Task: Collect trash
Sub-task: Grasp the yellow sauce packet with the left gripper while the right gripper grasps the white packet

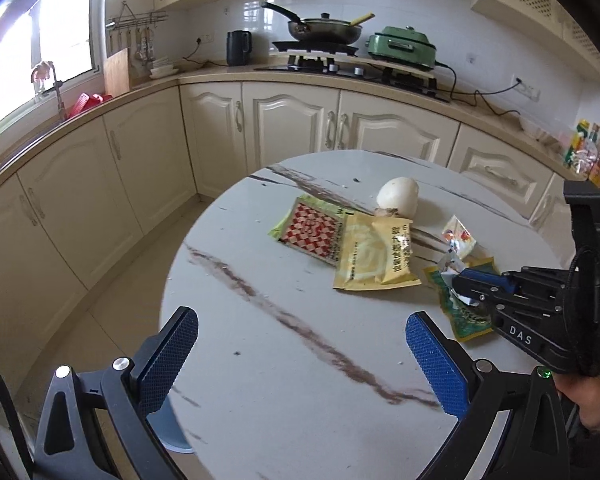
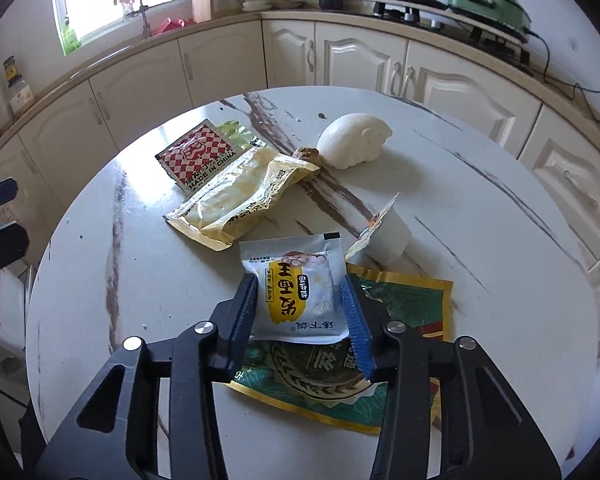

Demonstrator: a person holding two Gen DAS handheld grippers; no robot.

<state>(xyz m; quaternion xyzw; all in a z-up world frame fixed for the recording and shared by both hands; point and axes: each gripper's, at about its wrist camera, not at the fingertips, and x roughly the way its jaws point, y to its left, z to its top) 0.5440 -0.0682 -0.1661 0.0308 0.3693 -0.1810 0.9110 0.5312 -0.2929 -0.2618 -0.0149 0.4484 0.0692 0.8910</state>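
A: Since the white sachet (image 2: 300, 292) already sits between the pads of your right claw (image 2: 302, 308), check the pinch before you lift. The jaws look closed onto its two side edges, and the packet bows a little between them, so I'd judge the hold real but thin.

B: What should you watch for?

A: It's a small, flat, glossy pouch with a yellow label, and probably slippery. Raise it straight up and slowly. Directly under the claw lies the green packet (image 2: 404, 312), a wide crinkled wrapper with gold edging; the sachet rests on top of it, so make sure you don't drag that one along.

B: And the rest of the trash?

A: Just ahead of the claw and to its right is a small white cup (image 2: 392, 232) on its side with its foil lid peeled back. Ahead and to the left is the yellow pouch (image 2: 236, 204), creased and flattened, overlapping the red-checked packet (image 2: 198, 156) beyond it. Farthest out sits a white bun (image 2: 352, 140). All lie on the round marble bench (image 2: 140, 280).

B: Your other hand?

A: Your left claw (image 1: 300, 356) hangs wide open with nothing in it, over bare bench, near the edge, well short of the litter. I saw no bin in either view, so find one before you carry.
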